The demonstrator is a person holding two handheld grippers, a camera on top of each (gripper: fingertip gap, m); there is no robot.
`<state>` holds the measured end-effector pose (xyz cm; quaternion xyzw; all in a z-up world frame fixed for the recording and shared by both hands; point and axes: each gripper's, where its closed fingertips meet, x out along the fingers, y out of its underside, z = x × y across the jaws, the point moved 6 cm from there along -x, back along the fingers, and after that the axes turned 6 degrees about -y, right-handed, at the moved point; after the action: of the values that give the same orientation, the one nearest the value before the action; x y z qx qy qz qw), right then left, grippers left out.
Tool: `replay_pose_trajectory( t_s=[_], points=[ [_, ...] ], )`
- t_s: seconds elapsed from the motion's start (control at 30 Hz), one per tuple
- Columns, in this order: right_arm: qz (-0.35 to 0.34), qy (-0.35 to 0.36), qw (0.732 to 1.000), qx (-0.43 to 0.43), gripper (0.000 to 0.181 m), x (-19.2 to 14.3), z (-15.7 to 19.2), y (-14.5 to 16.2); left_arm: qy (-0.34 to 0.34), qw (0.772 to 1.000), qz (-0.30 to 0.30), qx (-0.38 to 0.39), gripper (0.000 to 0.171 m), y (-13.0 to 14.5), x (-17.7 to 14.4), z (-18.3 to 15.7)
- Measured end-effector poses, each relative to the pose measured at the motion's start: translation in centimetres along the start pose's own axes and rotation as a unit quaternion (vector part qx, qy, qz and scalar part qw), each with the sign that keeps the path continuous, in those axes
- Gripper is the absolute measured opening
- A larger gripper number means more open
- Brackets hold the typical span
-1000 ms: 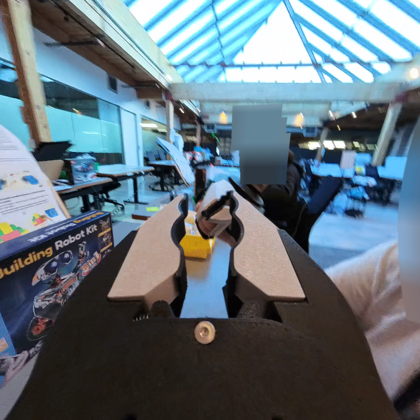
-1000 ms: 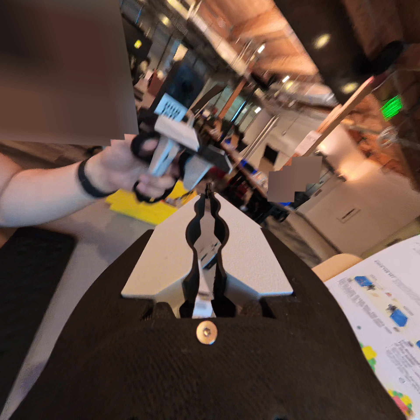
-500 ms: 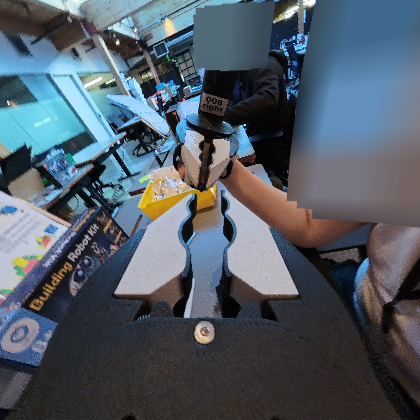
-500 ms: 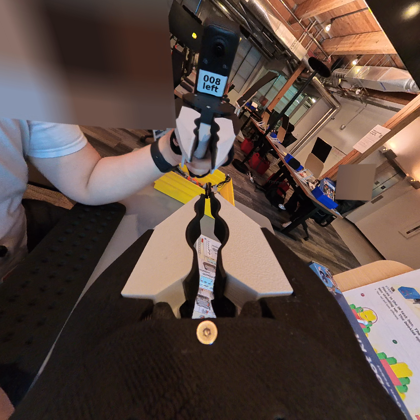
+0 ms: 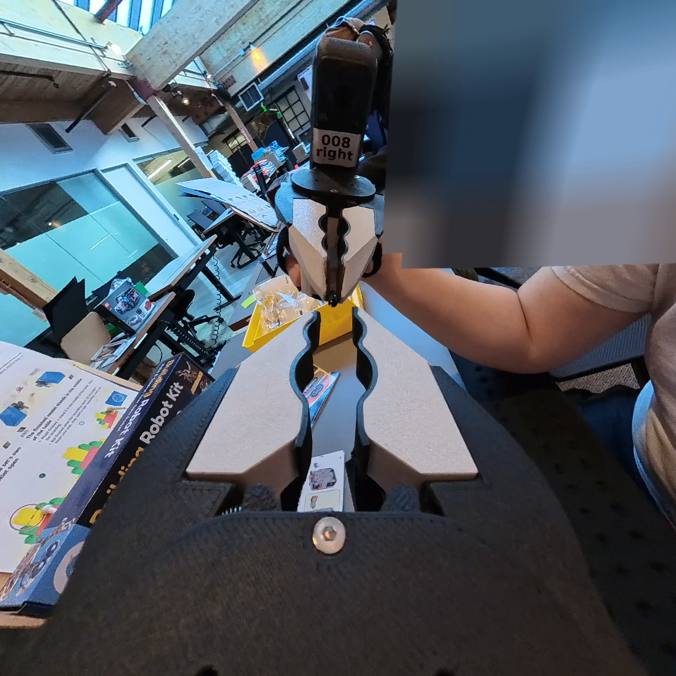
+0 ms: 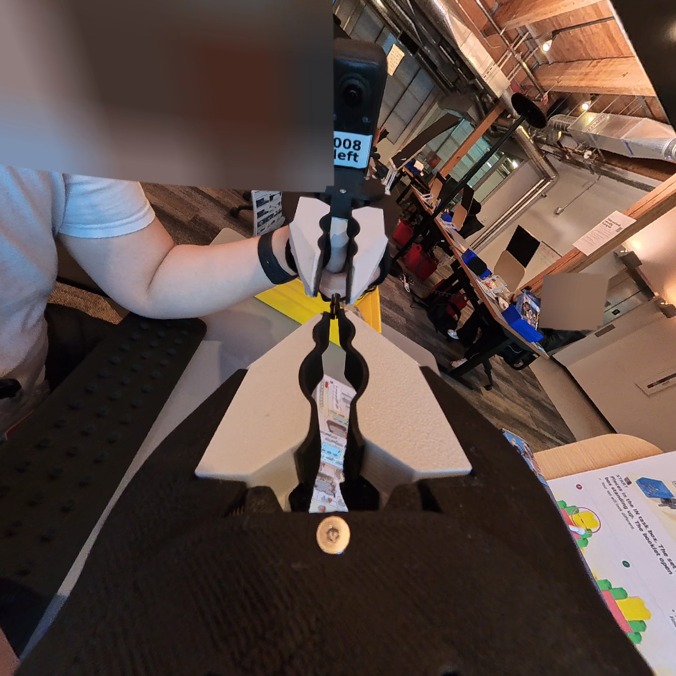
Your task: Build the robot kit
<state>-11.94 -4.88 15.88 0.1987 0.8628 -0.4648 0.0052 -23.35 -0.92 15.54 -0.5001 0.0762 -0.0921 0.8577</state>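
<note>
My right gripper (image 6: 332,319) is shut on a small black pin (image 6: 334,301) that sticks out past its tips. My left gripper (image 5: 335,313) is open and empty. The two grippers point at each other above the table. In the left wrist view the right gripper (image 5: 332,300) hangs just beyond my open fingertips, with the pin (image 5: 332,297) at its tip. In the right wrist view the left gripper (image 6: 333,295) stands open, its tips on either side of the pin's end. I cannot tell whether they touch it.
A yellow bin (image 5: 263,338) with a clear bag of parts (image 5: 278,303) sits behind the grippers. An open booklet (image 6: 333,435) lies below them. A blue kit box (image 5: 153,409), a printed sheet (image 5: 44,420) and a black mat (image 6: 91,402) flank them. The grippers are tip to tip, or close to it.
Both grippers have swung round to face each other and closed the distance. The left gripper has tilted down from the ceiling toward the table. The right stays shut on the pin.
</note>
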Motion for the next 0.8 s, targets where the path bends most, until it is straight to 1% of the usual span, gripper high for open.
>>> replay_pose_trajectory(
  t_s=[0.27,0.37,0.53,0.67,0.8],
  points=[
    [0.011,-0.006,1.000,-0.012,0.004,0.4,0.2,0.2,0.003,1.000,0.007,0.008,0.006,0.2,-0.1,-0.2],
    [0.024,0.008,0.999,-0.032,0.004,0.6,0.2,0.2,0.010,1.000,0.004,-0.012,0.006,0.0,-0.2,-0.2],
    [0.042,0.046,0.993,-0.095,0.004,0.8,0.4,-0.5,0.019,0.998,-0.016,-0.052,0.011,-0.7,-0.5,0.0],
    [0.059,0.076,0.986,-0.133,0.004,0.9,0.6,-1.2,0.014,0.997,-0.021,-0.075,0.010,-1.0,-0.7,0.4],
    [0.067,0.088,0.982,-0.156,0.004,1.1,0.8,-1.6,0.015,0.996,-0.020,-0.080,0.008,-0.8,-0.6,0.4]
  ],
)
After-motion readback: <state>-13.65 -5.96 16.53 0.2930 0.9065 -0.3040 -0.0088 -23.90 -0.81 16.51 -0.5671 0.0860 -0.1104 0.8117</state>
